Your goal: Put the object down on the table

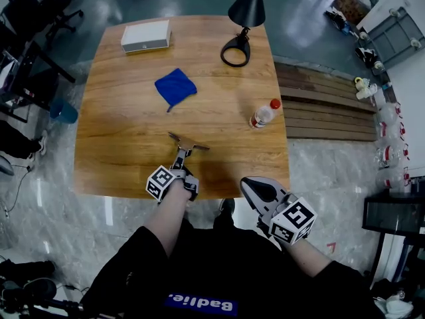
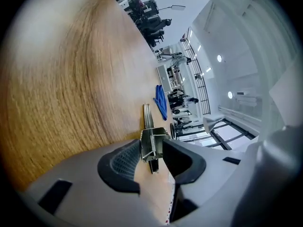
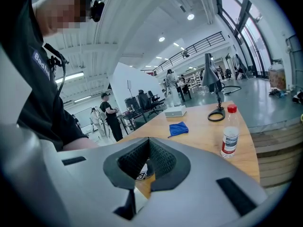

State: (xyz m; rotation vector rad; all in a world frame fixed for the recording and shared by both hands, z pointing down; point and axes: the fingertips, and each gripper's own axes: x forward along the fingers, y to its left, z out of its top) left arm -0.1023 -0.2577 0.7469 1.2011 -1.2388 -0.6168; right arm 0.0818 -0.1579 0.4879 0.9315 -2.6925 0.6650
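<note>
A small metal spring clip (image 1: 188,145) lies on the wooden table (image 1: 126,138) near its front edge, its two arms spread wide away from me. My left gripper (image 1: 182,157) reaches onto the table and straddles the clip's near end. In the left gripper view the clip (image 2: 152,143) sits between the spread jaws of the left gripper (image 2: 152,159), low against the wood, and the pads do not squeeze it. My right gripper (image 1: 252,189) hangs off the table's front edge, to the right. In its own view the right gripper (image 3: 149,163) is shut, with nothing between the pads.
A blue cloth (image 1: 175,87) lies mid-table. A plastic bottle with a red cap (image 1: 264,114) stands near the right edge. At the back are a white box (image 1: 145,36) and a black desk lamp (image 1: 242,15). A wooden platform (image 1: 325,105) adjoins the table's right side.
</note>
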